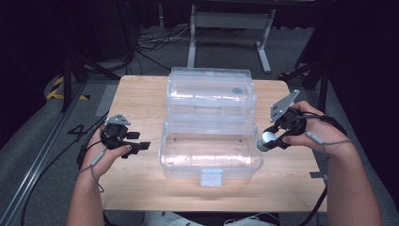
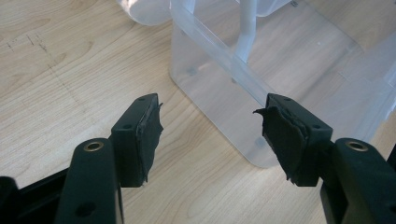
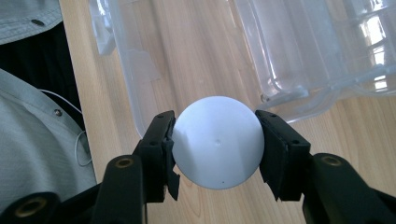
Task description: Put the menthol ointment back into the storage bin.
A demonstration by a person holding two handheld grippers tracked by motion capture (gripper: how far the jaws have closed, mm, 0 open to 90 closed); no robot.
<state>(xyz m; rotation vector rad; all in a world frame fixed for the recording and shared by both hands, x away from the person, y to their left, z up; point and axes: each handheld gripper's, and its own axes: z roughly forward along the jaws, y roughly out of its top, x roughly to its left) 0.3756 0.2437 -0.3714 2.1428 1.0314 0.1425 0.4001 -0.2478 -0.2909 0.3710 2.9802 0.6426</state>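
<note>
Nearest the person, at the table's (image 1: 141,197) front edge, the two forearms are coming in, and the right gripper (image 3: 215,149) is holding a white ball (image 3: 215,148) squarely between its pads, one pad pressing on each side of the ball's widest part. In the high view that ball (image 1: 268,137) is sitting in the right gripper (image 1: 272,140) just beside the right end of the clear plastic box (image 1: 210,155), above the wooden tabletop and not yet over the box's open tray. It is looking smooth, hard and very light, probably hollow like a table-tennis ball, so it is likely to be slippery against the pads and liable to squirt out if squeezed off centre; a grip across the middle, as here, is suiting it best, and only gentle pressure is called for. Once let go it will probably be rolling and bouncing freely on the tray's bare floor. On the other side the left gripper (image 1: 136,141) is resting beside the box's left end with its jaws standing wide and nothing between them; its own view is showing the left gripper (image 2: 210,135) pointing at the box's rounded near corner (image 2: 254,154). Farther back, the box's hinged lid (image 1: 211,92) is lying open on the table, and beyond it cables (image 1: 150,42) are trailing over the grey floor.
</note>
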